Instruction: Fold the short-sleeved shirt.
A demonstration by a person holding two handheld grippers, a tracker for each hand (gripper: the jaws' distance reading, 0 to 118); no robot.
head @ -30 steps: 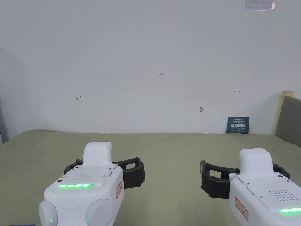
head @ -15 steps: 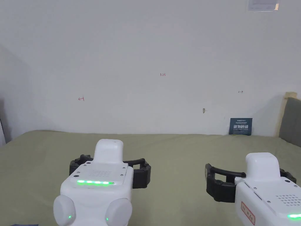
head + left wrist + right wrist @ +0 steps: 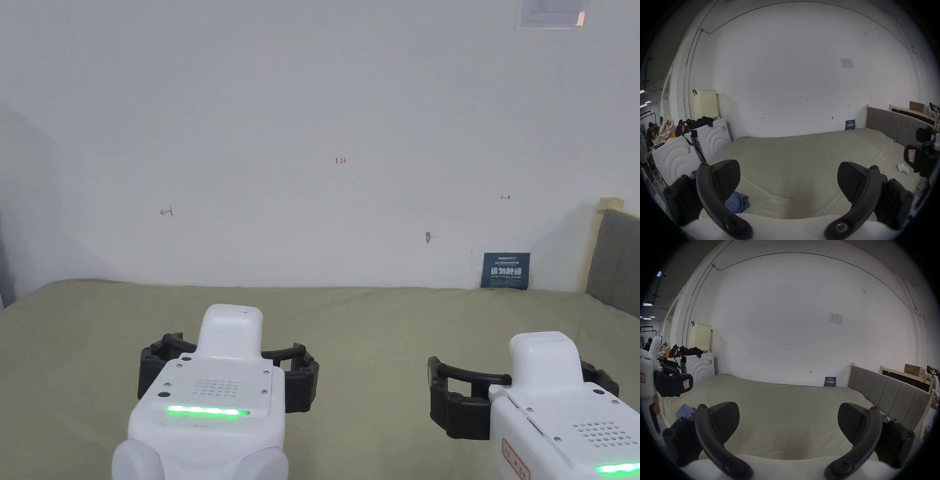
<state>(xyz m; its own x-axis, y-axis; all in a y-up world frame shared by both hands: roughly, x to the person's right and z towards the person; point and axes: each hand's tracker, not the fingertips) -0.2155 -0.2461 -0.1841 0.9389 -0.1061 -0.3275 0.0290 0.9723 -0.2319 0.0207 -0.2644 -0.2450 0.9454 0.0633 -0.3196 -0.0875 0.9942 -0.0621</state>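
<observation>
We hold left gripper (image 3: 788, 181) and right gripper (image 3: 788, 421) above bed (image 3: 375, 319), jaws apart, empty; crumpled blue shirt (image 3: 737, 203) at bed's near-left edge.

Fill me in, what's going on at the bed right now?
A person holds two grippers level above the olive-green bed, pointed at the white wall. The left gripper and right gripper are both open and hold nothing. The blue shirt lies crumpled near the bed's near left edge, below the left gripper, and no jaw touches it. Folding has not begun. A small white object lies on the bed's right side.
</observation>
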